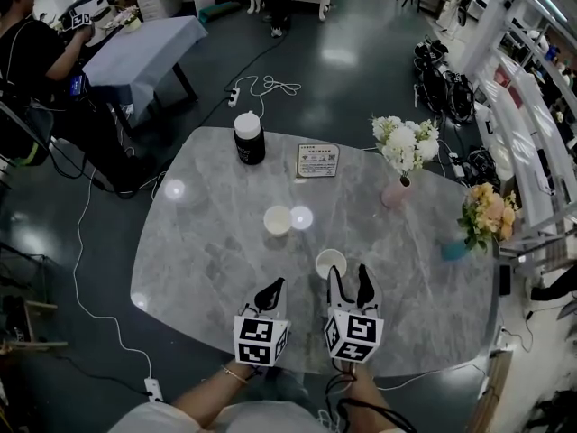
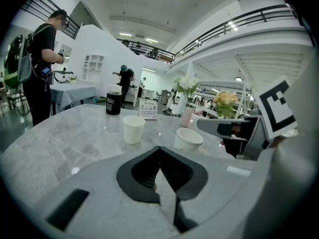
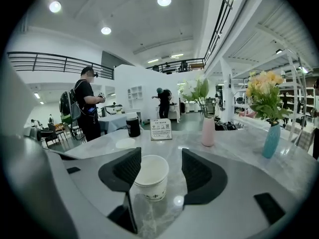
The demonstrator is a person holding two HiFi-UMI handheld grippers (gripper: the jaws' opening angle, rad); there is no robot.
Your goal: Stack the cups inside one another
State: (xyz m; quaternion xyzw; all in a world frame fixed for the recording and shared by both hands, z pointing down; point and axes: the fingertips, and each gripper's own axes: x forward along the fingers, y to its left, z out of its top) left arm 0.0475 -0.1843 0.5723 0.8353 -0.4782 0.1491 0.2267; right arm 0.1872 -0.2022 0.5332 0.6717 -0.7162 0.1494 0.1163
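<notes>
Cups stand apart on the grey marble desk [image 1: 198, 260] in the head view. The far cup [image 1: 278, 220] is near the middle and the near cup [image 1: 331, 263] is closer to the person, both upright with mouths up. The right claw [image 1: 348, 278] lies low at the near cup with its fingers spread, and the cup sits at the tip of its left finger. The left claw [image 1: 273, 293] is just beside it, pinched to a point and empty. Beyond the cups are a black jar [image 1: 249, 138], a card [image 1: 317, 161] and a pink vase [image 1: 395, 193] of white flowers. A teal vase [image 1: 454, 250] stands near the right edge.

In the left gripper view, the left claw [image 2: 159, 151] has its jaws meeting at the tips with nothing between them. Past them the far cup [image 2: 133, 129] stands to the left and the near cup [image 2: 188, 139] to the right. The right claw's finger [image 2: 219, 127] reaches in beside the near cup.

In the right gripper view, the right claw [image 3: 160, 156] is wide open. The near cup [image 3: 151, 177] stands on the desk between its jaws, closer to the left one; whether it touches that jaw cannot be told. The far cup [image 3: 125, 143] shows its rim beyond the left jaw, well short of the jar [image 3: 132, 126].
</notes>
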